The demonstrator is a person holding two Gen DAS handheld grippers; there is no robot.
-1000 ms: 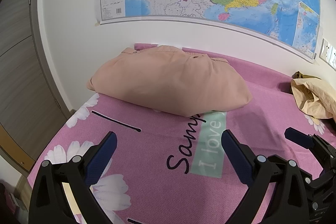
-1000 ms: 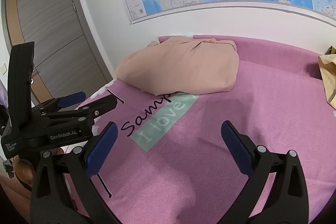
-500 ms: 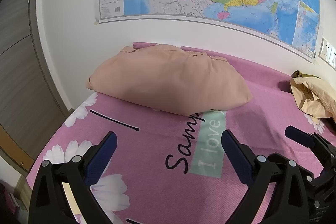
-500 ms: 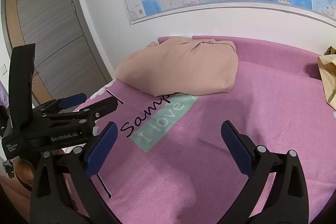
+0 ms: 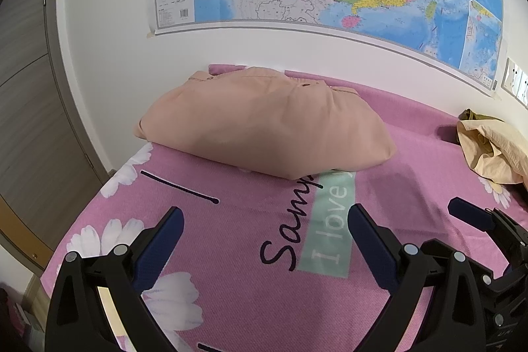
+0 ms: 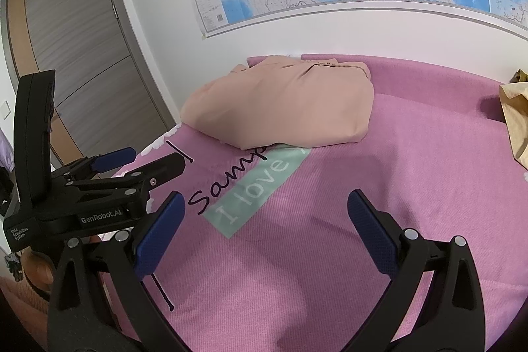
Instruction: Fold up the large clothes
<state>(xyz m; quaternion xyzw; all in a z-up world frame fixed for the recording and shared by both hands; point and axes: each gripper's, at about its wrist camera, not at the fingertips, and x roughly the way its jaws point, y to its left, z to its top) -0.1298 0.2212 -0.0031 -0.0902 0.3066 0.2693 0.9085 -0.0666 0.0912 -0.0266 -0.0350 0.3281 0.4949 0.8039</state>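
Both the left tongs and the right tongs gape wide and empty above the pink flowered bedspread. The folded peach cotton garment lies near the wall; the crumpled beige cloth likely comes next, best pinched at its edges. Print reads "I love"; the left tongs' body reads "GenRobot.AI".

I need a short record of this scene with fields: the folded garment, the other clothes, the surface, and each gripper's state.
folded garment: peach garment, folded, at the far end of the bed by the wall
other clothes: yellowish pile, unfolded, far right
surface: pink bedsheet
left gripper: open, holding nothing
right gripper: open, holding nothing
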